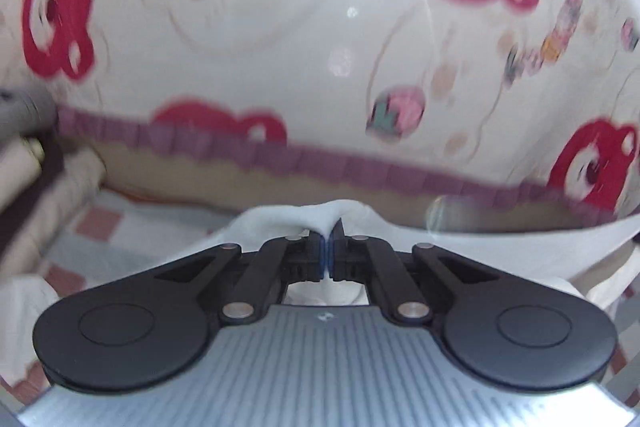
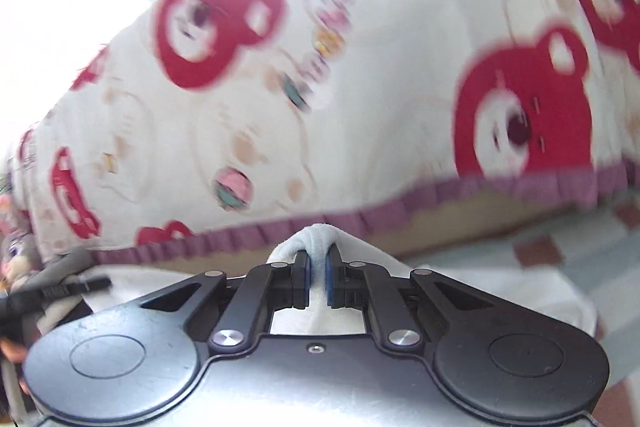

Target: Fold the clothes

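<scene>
My left gripper (image 1: 328, 241) is clenched on a thin pinch of the white garment (image 1: 460, 247), the blue pads nearly meeting, and the cloth fans out ahead and to either side of the fingers. My right gripper (image 2: 318, 267) grasps a thicker bunched fold of the same white garment (image 2: 460, 283), which bulges up between its pads. Under both lies a checked sheet (image 1: 120, 227). Straight beyond the tips hangs a cream bedspread (image 1: 280, 27) printed with red bears, edged by a purple frill (image 2: 440, 199). Everything beyond is blurred.
</scene>
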